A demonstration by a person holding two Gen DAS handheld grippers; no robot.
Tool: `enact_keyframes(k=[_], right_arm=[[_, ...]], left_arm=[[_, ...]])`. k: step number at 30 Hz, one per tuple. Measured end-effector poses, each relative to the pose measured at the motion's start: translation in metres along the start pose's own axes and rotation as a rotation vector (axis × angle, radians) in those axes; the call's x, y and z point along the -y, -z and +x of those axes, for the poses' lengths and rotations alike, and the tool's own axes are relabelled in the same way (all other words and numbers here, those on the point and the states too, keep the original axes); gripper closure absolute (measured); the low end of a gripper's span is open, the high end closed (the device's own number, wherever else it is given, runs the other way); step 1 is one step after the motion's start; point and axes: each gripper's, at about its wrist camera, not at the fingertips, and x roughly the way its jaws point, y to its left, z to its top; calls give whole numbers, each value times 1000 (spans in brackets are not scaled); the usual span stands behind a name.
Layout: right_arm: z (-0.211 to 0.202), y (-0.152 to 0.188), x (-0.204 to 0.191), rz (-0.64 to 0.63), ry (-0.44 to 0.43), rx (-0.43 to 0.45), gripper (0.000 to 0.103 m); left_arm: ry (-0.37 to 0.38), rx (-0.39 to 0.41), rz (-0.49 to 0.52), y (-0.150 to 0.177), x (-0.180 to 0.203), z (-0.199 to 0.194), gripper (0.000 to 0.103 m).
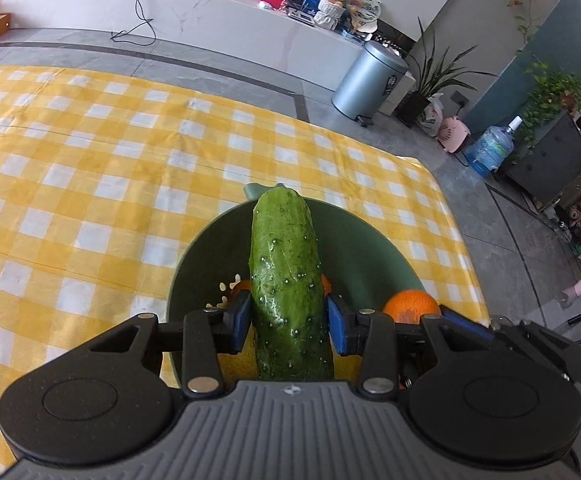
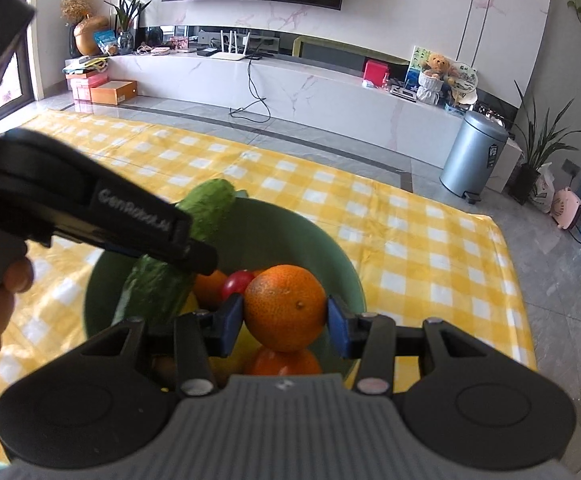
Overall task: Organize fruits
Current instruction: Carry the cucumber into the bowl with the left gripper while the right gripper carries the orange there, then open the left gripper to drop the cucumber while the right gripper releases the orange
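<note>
Both grippers stood over the green bowl (image 2: pixel 342 276), each closed on one item; we judged the step in hand to be either lifting produce out of the bowl or setting it in, and the views did not tell us which. Our left gripper (image 1: pixel 288 322) had its blue pads (image 1: pixel 340 330) narrowed onto the cucumber (image 1: pixel 284 276), gripping it near mid-length with the far end pointing over the bowl's rim. Our right gripper (image 2: pixel 286 326) had its pads against the two sides of an orange (image 2: pixel 284 306), held above the fruit in the bowl.

In the bowl lay a second orange (image 2: pixel 282 362), a small red tomato (image 2: pixel 236 282) and something yellow, partly hidden. The bowl sat near the corner of the yellow checked tablecloth (image 1: pixel 90 152).

The cucumber was long, cylindrical, glossy and dotted with pale bumps; the orange was round with dimpled skin. We judged that the next move called for keeping both grips firm and the two tools clear of each other, since they stood just beside one another.
</note>
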Motion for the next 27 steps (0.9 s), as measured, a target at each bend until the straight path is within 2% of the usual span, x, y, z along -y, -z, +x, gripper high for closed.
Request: enact_keyframes(k=[9, 17, 23, 24, 27], right_arm=[[28, -3, 0, -15, 20, -47, 60], [39, -3, 4, 25, 20, -67, 60], [38, -3, 4, 37, 27, -76, 59], [37, -3, 4, 38, 27, -73, 58], [32, -4, 2, 30, 32, -60, 47]], left_arm=[[18, -5, -18, 2, -4, 10, 59], [10, 5, 17, 5, 2, 9, 58], [22, -10, 29, 5, 6, 6, 52], [17, -10, 34, 5, 6, 5, 50], [19, -13, 38, 7, 6, 3, 47]])
